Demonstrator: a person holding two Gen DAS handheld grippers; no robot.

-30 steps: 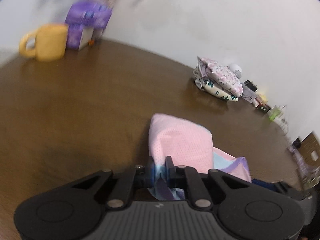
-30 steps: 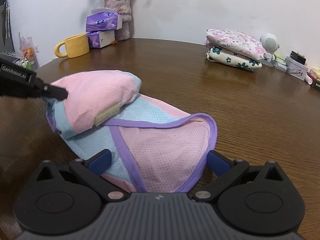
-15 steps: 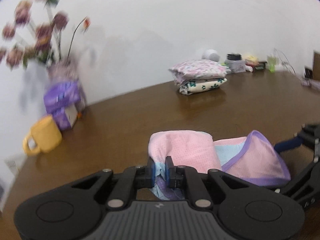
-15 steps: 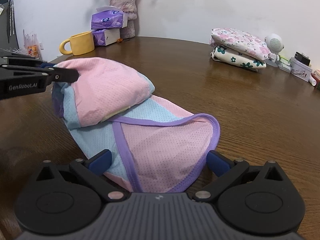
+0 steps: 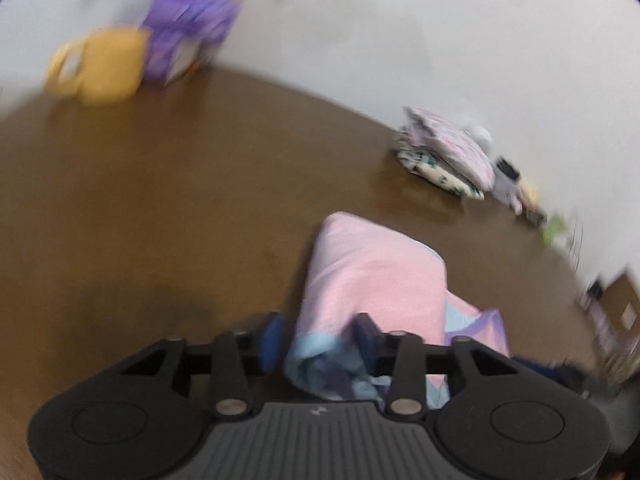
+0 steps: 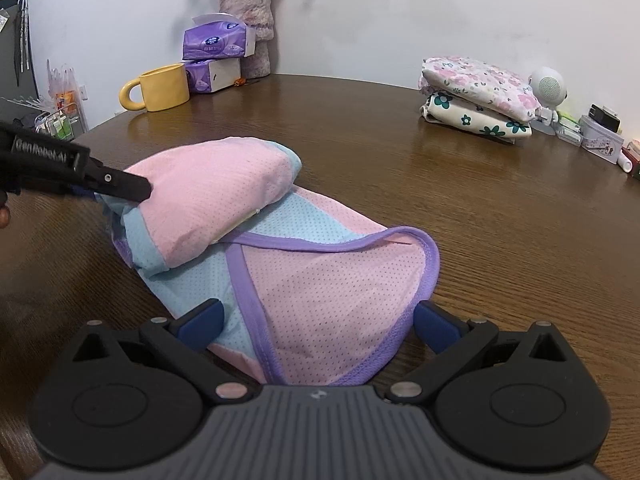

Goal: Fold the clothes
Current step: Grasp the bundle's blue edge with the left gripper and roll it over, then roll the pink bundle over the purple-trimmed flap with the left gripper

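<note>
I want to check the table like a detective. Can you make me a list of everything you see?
Surface: brown wooden table, bare in the middle.
Job's things: pink, blue and purple garment, partly folded; two folded floral clothes stacked.
Clutter: yellow mug, tissue packs, vase, small white speaker.
Tongs: left tongs opening, garment edge between them; right tongs open around the garment's near end.
Cables: nothing seen.
Surroundings: white wall.
</note>
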